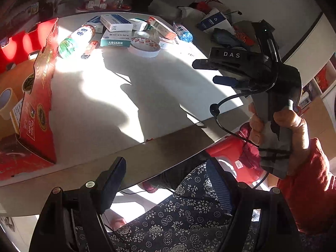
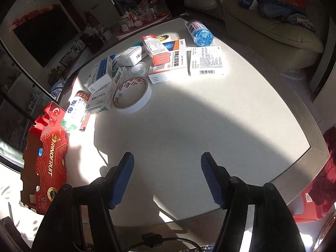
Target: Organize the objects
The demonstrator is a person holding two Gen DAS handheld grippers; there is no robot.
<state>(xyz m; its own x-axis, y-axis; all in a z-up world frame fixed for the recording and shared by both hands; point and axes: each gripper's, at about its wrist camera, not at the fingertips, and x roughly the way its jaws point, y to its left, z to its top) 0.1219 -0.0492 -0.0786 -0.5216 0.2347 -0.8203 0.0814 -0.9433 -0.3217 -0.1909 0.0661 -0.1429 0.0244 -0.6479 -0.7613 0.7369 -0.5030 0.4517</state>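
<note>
A pile of objects lies at the far side of the white table (image 2: 189,126): several medicine boxes (image 2: 166,58), a roll of white tape (image 2: 132,96), a green-capped bottle (image 2: 74,110), a blue-capped bottle (image 2: 199,32), a lighter (image 2: 84,121) and a printed leaflet (image 2: 206,61). The pile also shows in the left wrist view (image 1: 126,33). A red open fruit box (image 2: 45,157) stands at the table's left. My right gripper (image 2: 167,180) is open and empty over the near table; it also shows in the left wrist view (image 1: 206,71). My left gripper (image 1: 166,182) is open and empty at the table's near edge.
A sofa (image 2: 273,31) with bags and clothes stands beyond the table on the right. A second cluttered table (image 2: 140,21) is farther back. A red stool (image 2: 310,208) is under the table's right corner. A brown tape roll (image 1: 7,103) lies inside the red box.
</note>
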